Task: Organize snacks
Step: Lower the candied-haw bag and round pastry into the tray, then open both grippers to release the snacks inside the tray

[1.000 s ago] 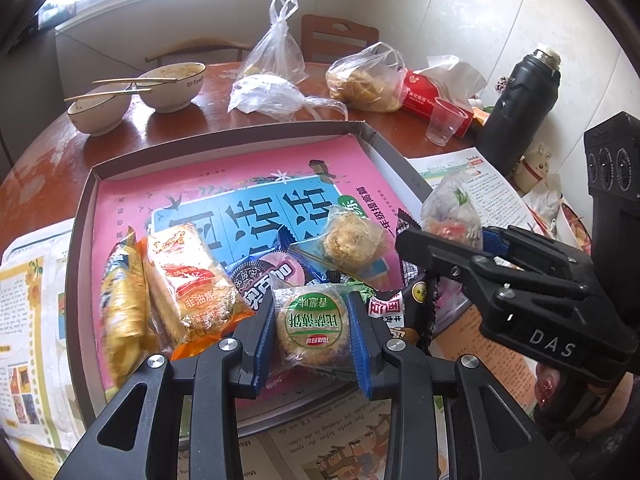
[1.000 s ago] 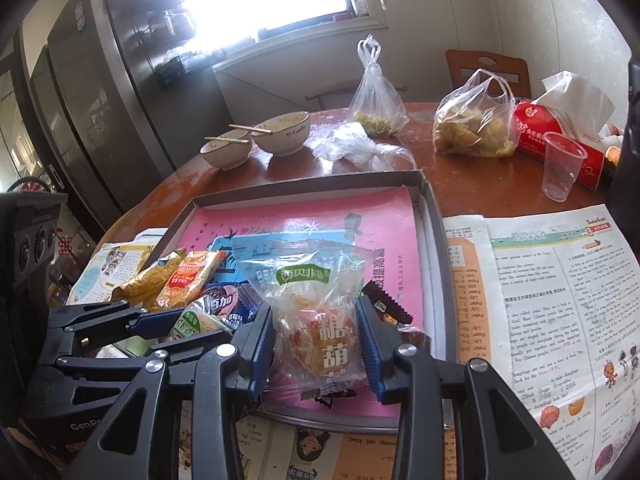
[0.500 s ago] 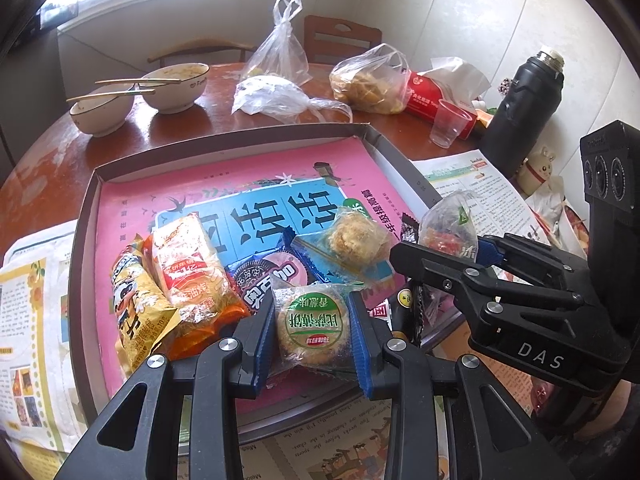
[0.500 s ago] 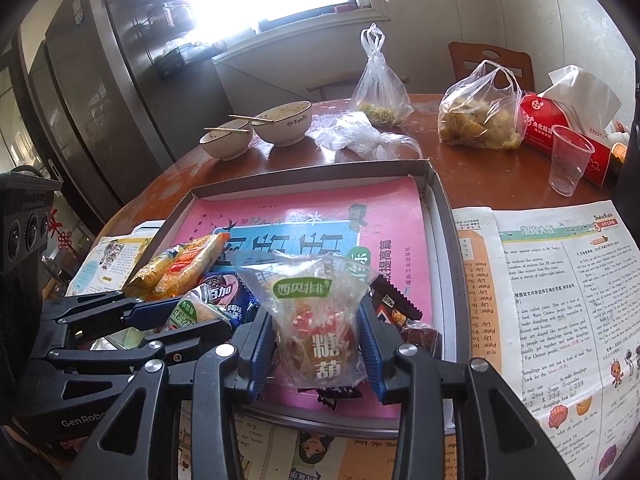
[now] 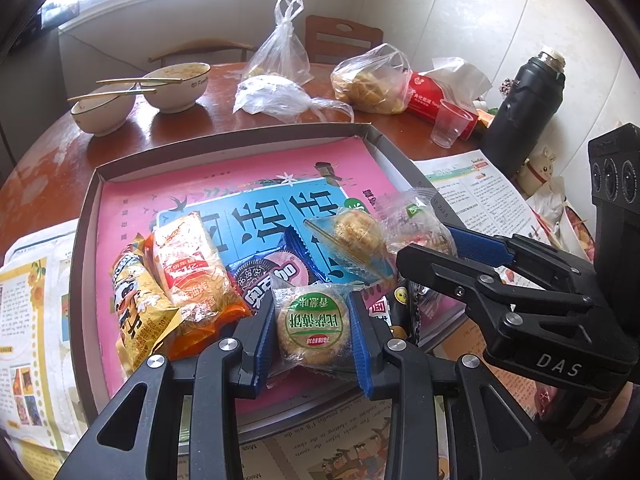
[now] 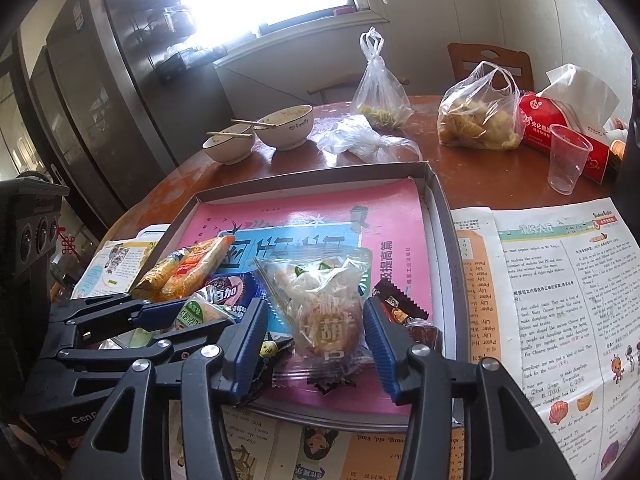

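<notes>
A shallow grey tray [image 5: 86, 240] lined with pink paper holds several wrapped snacks. My left gripper [image 5: 312, 332] is shut on a round pastry packet with a green label [image 5: 312, 322], low over the tray's near edge. To its left lie an orange packet [image 5: 188, 264] and a yellow packet [image 5: 136, 320]. A blue biscuit packet [image 5: 272, 276] lies behind it. My right gripper [image 6: 316, 340] is opening around a clear packet with a round biscuit [image 6: 326, 320], which rests on the tray [image 6: 440, 216]. Its left pad stands off the wrapper.
Two bowls with chopsticks [image 5: 176, 86], knotted plastic bags [image 5: 372, 80], a red tissue pack [image 5: 428, 96], a plastic cup [image 5: 448, 122] and a black flask [image 5: 524, 112] stand behind the tray. Newspaper [image 6: 560, 280] covers the table on both sides of the tray.
The right gripper's jaws have spread apart and the clear packet has settled onto the tray. The left gripper keeps its hold on the green-labelled packet.
</notes>
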Demonstrator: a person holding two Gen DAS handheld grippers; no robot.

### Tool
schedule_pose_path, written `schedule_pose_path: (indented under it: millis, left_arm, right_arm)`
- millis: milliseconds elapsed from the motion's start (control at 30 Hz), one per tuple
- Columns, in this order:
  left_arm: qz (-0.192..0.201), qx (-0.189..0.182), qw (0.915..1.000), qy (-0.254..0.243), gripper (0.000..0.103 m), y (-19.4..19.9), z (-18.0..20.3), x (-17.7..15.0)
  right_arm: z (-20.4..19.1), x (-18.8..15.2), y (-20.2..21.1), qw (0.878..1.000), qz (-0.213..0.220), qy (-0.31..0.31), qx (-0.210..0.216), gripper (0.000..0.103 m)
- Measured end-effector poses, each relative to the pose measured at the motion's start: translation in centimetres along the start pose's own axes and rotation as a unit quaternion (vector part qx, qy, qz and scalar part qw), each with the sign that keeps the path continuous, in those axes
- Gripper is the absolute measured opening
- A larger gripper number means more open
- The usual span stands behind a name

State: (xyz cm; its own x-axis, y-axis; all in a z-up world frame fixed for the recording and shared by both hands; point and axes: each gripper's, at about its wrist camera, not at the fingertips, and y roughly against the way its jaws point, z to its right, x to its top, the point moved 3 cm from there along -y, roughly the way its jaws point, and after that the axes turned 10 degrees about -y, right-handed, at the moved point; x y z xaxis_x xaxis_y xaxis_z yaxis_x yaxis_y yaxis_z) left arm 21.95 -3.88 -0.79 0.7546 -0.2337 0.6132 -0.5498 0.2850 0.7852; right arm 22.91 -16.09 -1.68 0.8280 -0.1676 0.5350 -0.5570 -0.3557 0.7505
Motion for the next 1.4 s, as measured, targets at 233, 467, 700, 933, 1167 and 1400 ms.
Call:
schedule_pose_path:
  millis: [233,467,700,933,1167,1400]
  left_arm:
    - [-0.001,0.011,0.9999,0.0,0.038,0.0,-0.2,0.0]
    - [0.0,0.016,0.9999,-0.001,0.045,0.2,0.1,0.0]
    - [0.002,0.025,0.9997,0.006,0.05,0.4,-0.2,0.0]
    - [0.01,0.03,0.9995,0.009,0.054,0.8,-0.3,0.1]
    - [0.016,0.032,0.9993,0.011,0.055,1.3,-0.3,0.0]
    - [0.018,0.037,0.9991,0.013,0.057,1.5,-0.3,0.0]
  right_arm:
    - [-0.2,-0.2,0.3,1.0,0.001,0.0,0.004,0.054]
    - [-0.3,-0.3,0.5,1.0,0.001,-0.001,0.005,0.056]
    - [-0.2,-0.4,0.6,1.0,0.003,-0.003,-0.001,0.06]
    - [0.0,-0.3,0.8,1.0,0.006,-0.009,-0.005,0.061]
    - [0.3,-0.3,0.9,1.0,0.008,-0.012,-0.012,0.062]
    - [0.4,-0.3,1.1,1.0,0.012,-0.013,-0.02,0.065]
